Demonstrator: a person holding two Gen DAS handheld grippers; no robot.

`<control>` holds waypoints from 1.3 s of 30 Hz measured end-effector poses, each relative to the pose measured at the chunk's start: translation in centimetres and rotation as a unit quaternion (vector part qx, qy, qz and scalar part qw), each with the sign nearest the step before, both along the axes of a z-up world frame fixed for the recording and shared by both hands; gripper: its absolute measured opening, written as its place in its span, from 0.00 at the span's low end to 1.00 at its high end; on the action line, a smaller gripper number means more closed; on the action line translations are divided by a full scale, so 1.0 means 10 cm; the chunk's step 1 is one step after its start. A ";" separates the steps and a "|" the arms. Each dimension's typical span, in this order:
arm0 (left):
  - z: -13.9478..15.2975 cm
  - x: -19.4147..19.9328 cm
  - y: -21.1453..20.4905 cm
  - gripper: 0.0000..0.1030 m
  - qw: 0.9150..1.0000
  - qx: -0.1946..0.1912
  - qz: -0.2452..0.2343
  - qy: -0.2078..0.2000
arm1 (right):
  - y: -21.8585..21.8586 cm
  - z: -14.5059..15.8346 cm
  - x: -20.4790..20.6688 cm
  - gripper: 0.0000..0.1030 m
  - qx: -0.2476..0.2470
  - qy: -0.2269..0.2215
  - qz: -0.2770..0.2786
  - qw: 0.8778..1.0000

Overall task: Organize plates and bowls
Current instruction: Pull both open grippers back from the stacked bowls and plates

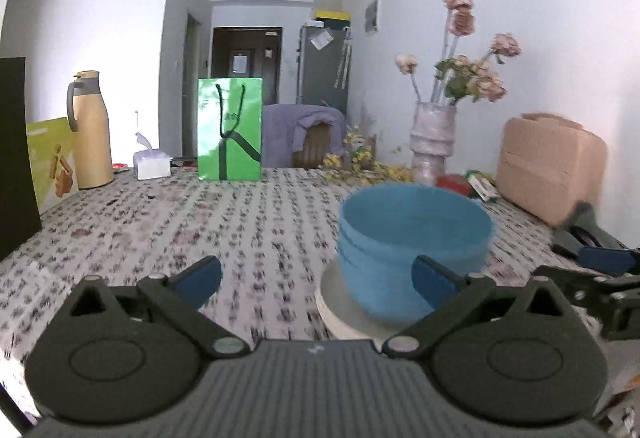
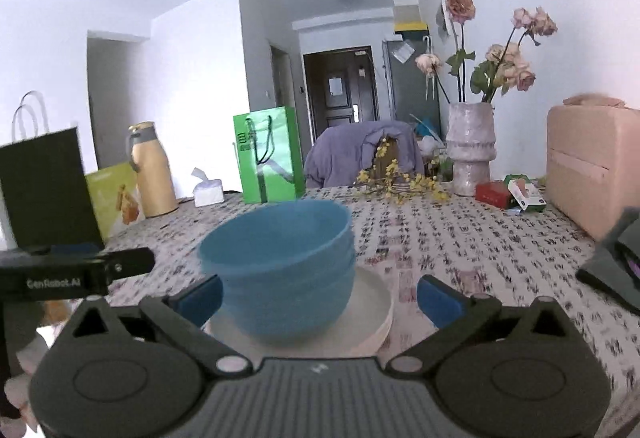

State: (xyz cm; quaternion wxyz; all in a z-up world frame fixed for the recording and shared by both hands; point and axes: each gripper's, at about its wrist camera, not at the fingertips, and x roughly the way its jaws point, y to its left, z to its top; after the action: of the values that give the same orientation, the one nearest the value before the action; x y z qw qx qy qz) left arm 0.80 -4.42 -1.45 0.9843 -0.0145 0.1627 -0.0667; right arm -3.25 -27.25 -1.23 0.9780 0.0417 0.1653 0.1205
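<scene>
A stack of blue bowls [image 1: 416,238] [image 2: 280,258] sits on a stack of white plates [image 1: 340,306] [image 2: 372,314] on the patterned tablecloth. My left gripper [image 1: 316,272] is open with nothing between its blue pads; the bowls stand just ahead of its right finger. My right gripper [image 2: 320,292] is also open and holds nothing, with the bowls ahead of it, close to its left finger. Each gripper shows at the edge of the other's view: the right gripper's finger [image 1: 600,262] and the left gripper's body [image 2: 80,270].
Along the table's far side stand a green paper bag [image 1: 230,130] [image 2: 270,154], a tan thermos [image 1: 90,130] [image 2: 154,170], a tissue box [image 1: 152,164] and a vase of dried flowers [image 1: 432,142] [image 2: 470,150]. A beige box [image 2: 596,166] and a dark object [image 2: 616,262] lie at the right, a black bag [image 2: 44,190] at the left.
</scene>
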 end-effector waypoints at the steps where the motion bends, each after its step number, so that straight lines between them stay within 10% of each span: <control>1: -0.03 -0.09 -0.01 1.00 1.000 0.003 -0.001 -0.003 | 0.02 -0.03 -0.07 1.00 0.000 0.001 0.002 1.000; 14: -0.28 -0.80 -0.01 1.00 0.998 0.034 0.014 -0.049 | 0.04 -0.23 -0.63 1.00 -0.005 0.004 -0.016 1.000; 39: -0.35 -0.94 0.03 1.00 0.999 0.014 0.002 -0.052 | 0.10 -0.29 -0.72 1.00 -0.031 0.007 -0.012 0.999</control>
State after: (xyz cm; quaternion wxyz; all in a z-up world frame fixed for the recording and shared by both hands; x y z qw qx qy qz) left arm -8.56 -4.15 -4.97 0.9917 0.0027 0.1119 -0.0635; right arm -10.48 -26.27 -4.17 0.9790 0.0141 0.1751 0.1033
